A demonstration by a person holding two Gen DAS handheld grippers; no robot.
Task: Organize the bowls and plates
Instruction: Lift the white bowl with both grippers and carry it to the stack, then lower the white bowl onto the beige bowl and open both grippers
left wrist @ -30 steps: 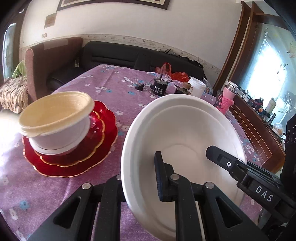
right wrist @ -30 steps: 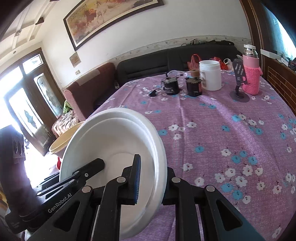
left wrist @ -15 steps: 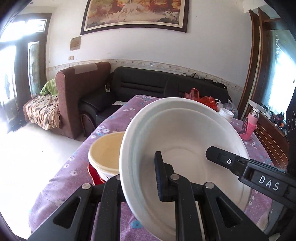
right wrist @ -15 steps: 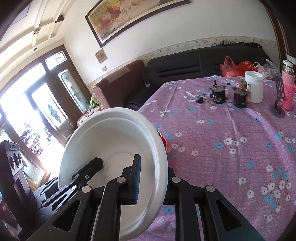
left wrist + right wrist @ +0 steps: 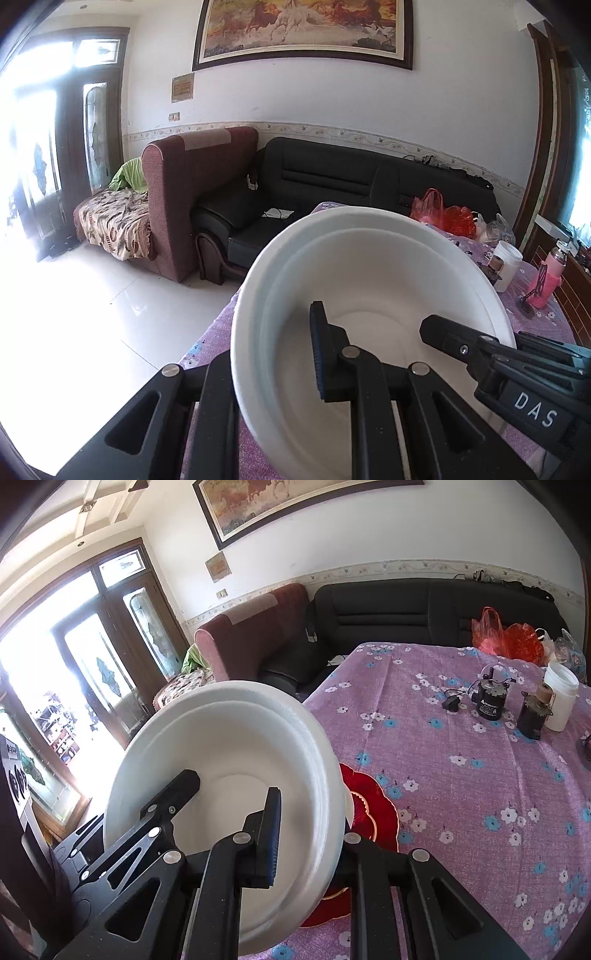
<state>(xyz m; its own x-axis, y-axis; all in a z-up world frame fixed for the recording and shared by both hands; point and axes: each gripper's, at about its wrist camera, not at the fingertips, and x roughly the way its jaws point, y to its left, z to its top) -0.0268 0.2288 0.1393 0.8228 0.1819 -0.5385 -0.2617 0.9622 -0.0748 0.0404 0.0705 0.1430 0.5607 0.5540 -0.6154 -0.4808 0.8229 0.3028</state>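
My left gripper [image 5: 280, 350] and right gripper [image 5: 306, 830] both clamp rim of white bowl [image 5: 221, 775], held tilted between them; red plates [image 5: 373, 812] on table [image 5: 461, 775] just beyond my right fingers; stacking unfinished; bowl not yet set down.

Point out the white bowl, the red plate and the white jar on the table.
white bowl [image 5: 229, 760]: right wrist view, on its inner wall.
red plate [image 5: 373, 812]: right wrist view, on the scalloped rim showing beside the bowl.
white jar [image 5: 561, 701]: right wrist view, on its side wall.
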